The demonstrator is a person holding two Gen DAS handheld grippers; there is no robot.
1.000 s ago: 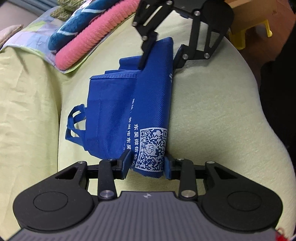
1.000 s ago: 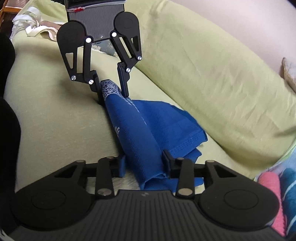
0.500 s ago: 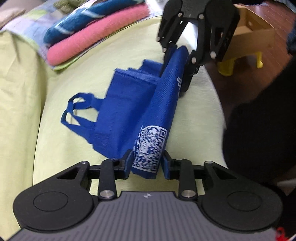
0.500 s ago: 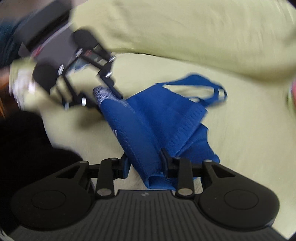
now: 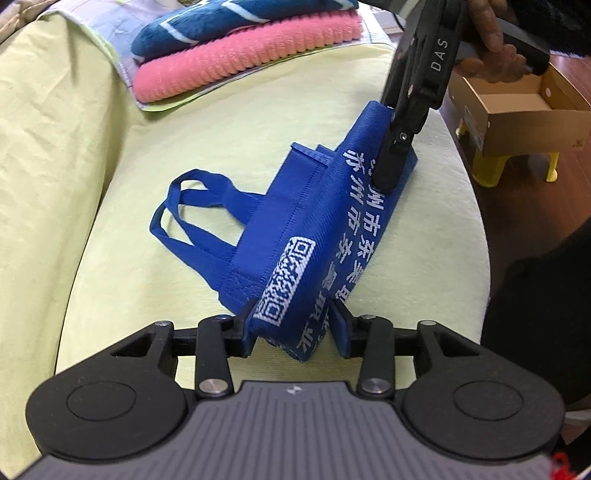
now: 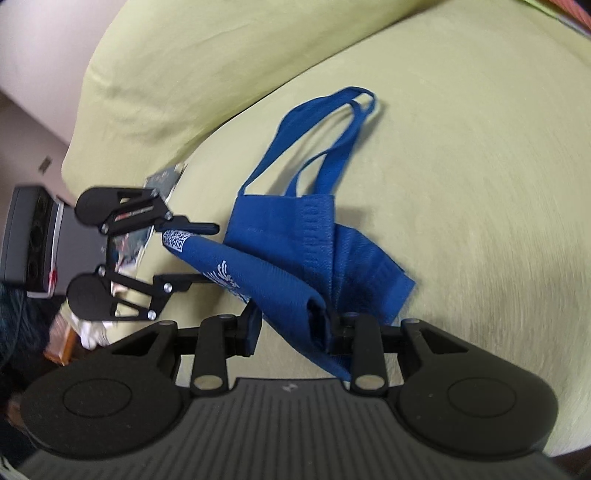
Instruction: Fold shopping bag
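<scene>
A blue shopping bag (image 5: 317, 221) with white print lies folded into a long strip on the yellow-green sofa seat (image 5: 147, 295). Its handles (image 5: 184, 206) trail to the left. The near end with the QR code sits between the jaws of my left gripper (image 5: 295, 328), which are opening, and the right pad stands just off the cloth. My right gripper (image 5: 384, 177), rolled on its side, is shut on the far end. In the right wrist view the right gripper (image 6: 293, 328) pinches the folded bag (image 6: 288, 229), and the left gripper (image 6: 205, 253) straddles the QR tip.
Folded pink (image 5: 240, 62) and blue (image 5: 229, 18) towels lie at the back of the seat. A cardboard box (image 5: 517, 107) on a yellow stool stands beyond the sofa's right edge. A hand (image 5: 495, 40) holds the right gripper. The backrest (image 6: 207, 66) rises along one side.
The right gripper has rolled onto its side and shifted across, turning the folded strip so its printed characters face up. The left jaws have widened around the QR end.
</scene>
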